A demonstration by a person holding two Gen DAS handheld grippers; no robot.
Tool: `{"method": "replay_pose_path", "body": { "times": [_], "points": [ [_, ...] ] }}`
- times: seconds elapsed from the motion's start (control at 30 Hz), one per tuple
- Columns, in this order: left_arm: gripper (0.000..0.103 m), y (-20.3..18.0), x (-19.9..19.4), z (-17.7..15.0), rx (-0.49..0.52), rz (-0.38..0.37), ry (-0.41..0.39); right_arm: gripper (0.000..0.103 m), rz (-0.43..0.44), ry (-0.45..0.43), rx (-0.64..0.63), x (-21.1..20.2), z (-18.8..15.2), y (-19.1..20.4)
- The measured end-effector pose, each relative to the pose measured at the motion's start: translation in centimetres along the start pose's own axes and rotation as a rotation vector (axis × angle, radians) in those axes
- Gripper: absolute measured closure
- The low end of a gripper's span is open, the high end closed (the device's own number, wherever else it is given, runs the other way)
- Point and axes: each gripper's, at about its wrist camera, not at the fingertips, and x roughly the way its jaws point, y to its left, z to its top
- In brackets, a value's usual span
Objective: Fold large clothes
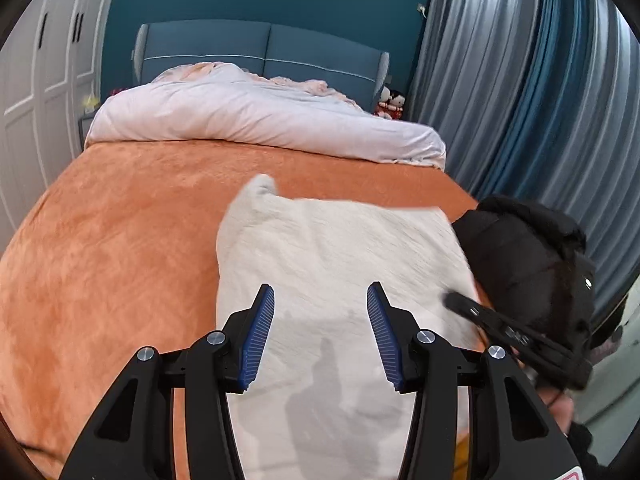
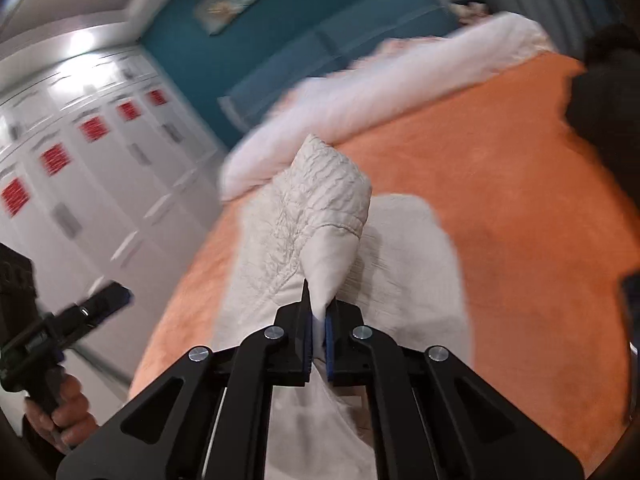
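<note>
The right claw (image 2: 319, 320) is clamped on a raised fold of the one cream garment (image 1: 340, 264), which lies on the orange bed (image 1: 120, 240) toward its right edge. The left claw (image 1: 320, 320) hangs wide apart above it, holding nothing. One black garment (image 1: 532, 264) sits at the right edge.

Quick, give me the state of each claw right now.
Left claw: open, holding nothing, above the cream garment.
Right claw: closed on a pinched fold of the cream garment, lifted off the orange bed cover.
</note>
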Motion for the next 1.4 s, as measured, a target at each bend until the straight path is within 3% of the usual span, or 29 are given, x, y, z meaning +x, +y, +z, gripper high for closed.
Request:
{"method": "replay_pose_path", "body": {
  "times": [0.1, 0.17, 0.33, 0.43, 0.53, 0.7, 0.83, 1.03, 1.13, 1.3, 1.4],
  "points": [
    [0.056, -1.4, 3.8, -0.3, -0.013, -0.004, 0.071, 0.099, -0.109, 0.099, 0.036, 2.4, -1.5, -3.7],
    [0.056, -2.4, 6.4, -0.9, -0.025, -0.001, 0.117, 0.098, -0.128, 0.136, 0.048, 3.8, -2.6, -5.0],
    [0.056, -4.2, 12.0, -2.3, 0.006, 0.085, 0.184, 0.096, -0.114, 0.137, 0.08, 3.9, -2.9, -4.9],
    [0.056, -4.3, 13.5, -2.7, 0.05, 0.161, 0.158, 0.092, -0.173, 0.039, 0.083, 0.8, -1.6, -4.2],
    [0.055, -4.0, 13.8, -2.9, 0.055, 0.174, 0.149, 0.091, -0.187, -0.07, 0.022, -1.4, -0.6, -2.5],
    [0.055, -3.1, 14.5, -2.5, 0.032, 0.206, 0.155, 0.091, -0.265, -0.146, -0.119, -0.2, 1.1, 0.4],
    [0.055, -3.1, 14.9, -2.2, 0.033, 0.204, 0.161, 0.088, -0.29, -0.146, -0.045, 0.8, 1.5, -1.1],
    [0.054, -3.6, 15.2, -3.0, 0.067, 0.211, 0.145, 0.088, -0.323, -0.152, 0.091, -1.5, 0.2, -4.6],
    [0.054, -3.7, 15.4, -3.3, 0.071, 0.217, 0.136, 0.088, -0.306, -0.187, 0.013, -2.5, 1.7, -2.7],
    [0.053, -3.8, 15.4, -3.2, 0.077, 0.222, 0.141, 0.088, -0.263, -0.124, -0.182, 1.7, 5.1, 1.7],
    [0.053, -3.8, 15.5, -3.1, 0.078, 0.222, 0.142, 0.088, -0.293, -0.051, -0.168, 5.2, 4.7, 0.6]
  ]
}}
